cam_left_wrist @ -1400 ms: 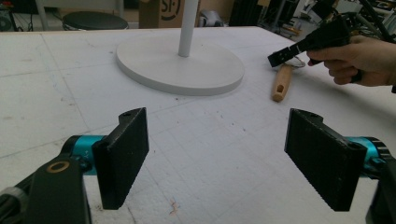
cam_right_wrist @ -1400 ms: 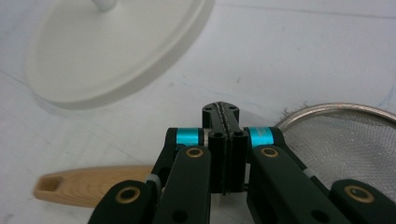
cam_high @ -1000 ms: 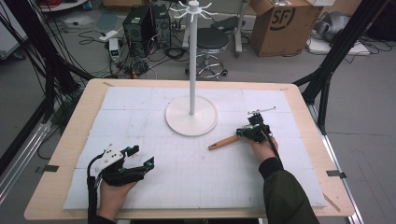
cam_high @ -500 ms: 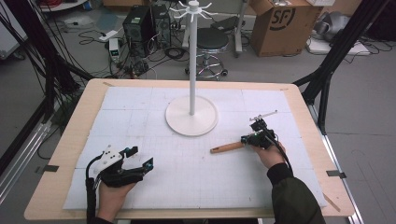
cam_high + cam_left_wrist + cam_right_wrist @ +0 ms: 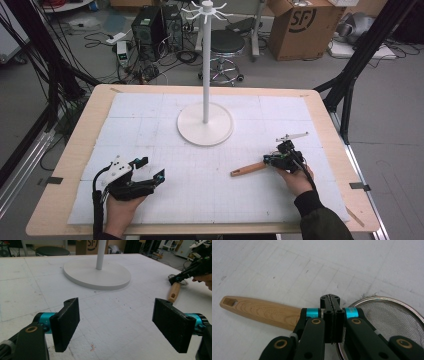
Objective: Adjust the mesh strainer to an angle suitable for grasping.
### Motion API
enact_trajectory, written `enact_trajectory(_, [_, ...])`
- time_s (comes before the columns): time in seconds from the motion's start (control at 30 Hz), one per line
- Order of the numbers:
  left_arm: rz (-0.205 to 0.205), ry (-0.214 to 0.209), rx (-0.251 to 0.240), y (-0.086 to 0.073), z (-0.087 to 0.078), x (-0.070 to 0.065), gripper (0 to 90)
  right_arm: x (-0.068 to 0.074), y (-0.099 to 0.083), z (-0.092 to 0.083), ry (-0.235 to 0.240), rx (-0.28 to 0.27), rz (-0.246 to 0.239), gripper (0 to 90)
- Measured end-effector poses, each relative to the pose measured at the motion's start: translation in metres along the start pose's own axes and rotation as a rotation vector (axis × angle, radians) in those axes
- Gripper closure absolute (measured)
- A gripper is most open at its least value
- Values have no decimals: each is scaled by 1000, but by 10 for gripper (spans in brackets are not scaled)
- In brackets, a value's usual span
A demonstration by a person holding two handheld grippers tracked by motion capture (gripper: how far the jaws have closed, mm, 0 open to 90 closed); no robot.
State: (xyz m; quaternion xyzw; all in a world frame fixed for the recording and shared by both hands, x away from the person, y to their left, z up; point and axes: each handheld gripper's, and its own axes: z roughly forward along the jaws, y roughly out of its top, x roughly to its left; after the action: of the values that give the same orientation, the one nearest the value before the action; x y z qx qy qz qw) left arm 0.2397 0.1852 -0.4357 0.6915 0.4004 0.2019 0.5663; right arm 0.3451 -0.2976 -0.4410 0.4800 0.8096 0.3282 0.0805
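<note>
The right gripper has its jaws clamped on the strainer where the wooden handle meets the mesh bowl; the strainer lies on the mat to the right of the white stand, apart from its base. The likely goal, hanging it on the stand's top hooks, looks barely begun: grasped, not yet lifted. The left gripper rests with jaws wide apart and empty, left of the stand. The white gridded mat covers a wooden table; behind the stand are a stool, cables and a cardboard box.
</note>
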Motion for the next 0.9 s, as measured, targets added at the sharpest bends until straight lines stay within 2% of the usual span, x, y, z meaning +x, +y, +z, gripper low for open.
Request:
enact_trajectory(0.13, [1,3,4,0,1,-1,226,-1,-3,-3,8,-15,-1,900])
enact_trajectory(0.17, [2,3,3,0,0,0,226,-2,-3,-9,15,-75,15,900])
enact_trajectory(0.2, [-1,2,0,0,0,0,226,-2,-3,-9,15,-75,15,900])
enact_trajectory(0.27, [-3,5,2,0,0,0,226,-3,-2,-18,51,-149,45,900])
enact_trajectory(0.33, [-6,5,1,0,0,1,226,0,-2,-24,97,-175,62,900])
enact_trajectory(0.47, [-2,0,5,-1,1,0,227,12,-8,-25,130,-170,45,900])
enact_trajectory(0.63, [2,-5,7,-1,3,-2,227,29,-20,-16,221,-145,44,900])
enact_trajectory(0.67, [2,-6,8,-1,3,-2,227,36,-23,-12,256,-133,44,900])
enact_trajectory(0.73, [-1,-4,6,-1,2,-1,227,39,-25,-11,275,-133,50,900])
enact_trajectory(0.77, [-4,-4,5,-1,2,-1,227,48,-28,-6,315,-112,51,900])
enact_trajectory(0.9, [-3,-5,4,-1,2,-1,227,57,-30,0,353,-80,53,900])
